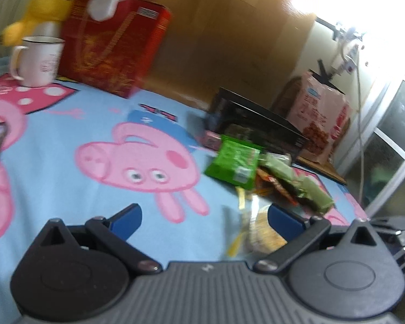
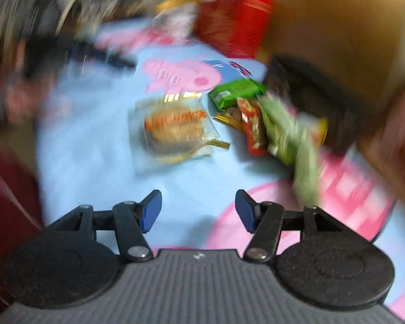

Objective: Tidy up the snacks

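A pile of snack packets lies on the blue cartoon-pig tablecloth (image 1: 67, 167): a bright green packet (image 1: 233, 163), pale green packets (image 1: 307, 189) and red-orange ones (image 1: 276, 186). A clear-wrapped pastry (image 1: 259, 232) lies just inside my left gripper's right finger. My left gripper (image 1: 205, 217) is open and empty. In the blurred right wrist view my right gripper (image 2: 198, 209) is open and empty, short of the pastry (image 2: 172, 132), the green packet (image 2: 236, 91) and the pale green packets (image 2: 289, 135).
A black box (image 1: 259, 124) stands behind the snack pile, also in the right wrist view (image 2: 310, 94). A red box (image 1: 113, 51), a white mug (image 1: 37, 60) and a yellow plush (image 1: 44, 5) stand at the far left. A pink snack bag (image 1: 318, 118) stands at the right.
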